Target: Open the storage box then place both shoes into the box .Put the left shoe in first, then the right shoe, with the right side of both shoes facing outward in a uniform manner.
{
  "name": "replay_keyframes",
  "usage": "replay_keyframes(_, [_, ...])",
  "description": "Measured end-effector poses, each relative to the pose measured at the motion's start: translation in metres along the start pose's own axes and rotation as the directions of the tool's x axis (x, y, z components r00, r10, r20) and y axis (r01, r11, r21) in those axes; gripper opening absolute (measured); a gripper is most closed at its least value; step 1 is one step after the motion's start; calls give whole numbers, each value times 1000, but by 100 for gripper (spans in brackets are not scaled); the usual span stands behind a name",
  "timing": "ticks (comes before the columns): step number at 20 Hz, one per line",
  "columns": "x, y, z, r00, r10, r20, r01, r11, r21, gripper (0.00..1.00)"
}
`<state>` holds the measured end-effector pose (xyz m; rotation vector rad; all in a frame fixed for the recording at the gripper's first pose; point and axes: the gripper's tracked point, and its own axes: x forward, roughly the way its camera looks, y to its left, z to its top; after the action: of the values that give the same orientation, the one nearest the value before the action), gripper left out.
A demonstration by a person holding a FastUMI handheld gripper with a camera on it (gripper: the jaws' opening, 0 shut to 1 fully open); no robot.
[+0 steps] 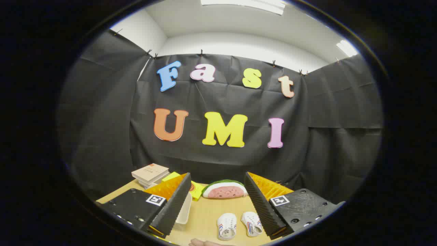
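Tongs point(216, 205) held above the bench point(208, 215), their two fingers spread wide apart with nothing between them. Two small white shoes point(239, 225) lie side by side on the bench, just ahead of the fingers and nearer the right finger point(261, 205); which is the left shoe and which the right cannot be told at this size. A pale, translucent storage box point(184, 210) sits just beside the left finger point(172, 205), largely hidden behind it, so whether its lid is on cannot be told. Beyond the fingers lie a watermelon-slice toy point(224, 189), a stack of books point(150, 173) and some yellow items point(196, 189), near the booth's wall. Part of a hand point(205, 243) shows at the near edge of the bench. Judged from this layout, the task is at its first step, with both shoes outside the box. The next move calls for swinging the tongs leftward to the box and gripping its lid, and only then for going to the left shoe
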<state>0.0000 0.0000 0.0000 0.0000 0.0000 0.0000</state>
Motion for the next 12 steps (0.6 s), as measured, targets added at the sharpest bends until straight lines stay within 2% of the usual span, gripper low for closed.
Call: replay_keyframes(12, [2, -20, -13, 999, -27, -27, 28, 1000, 11, 95])
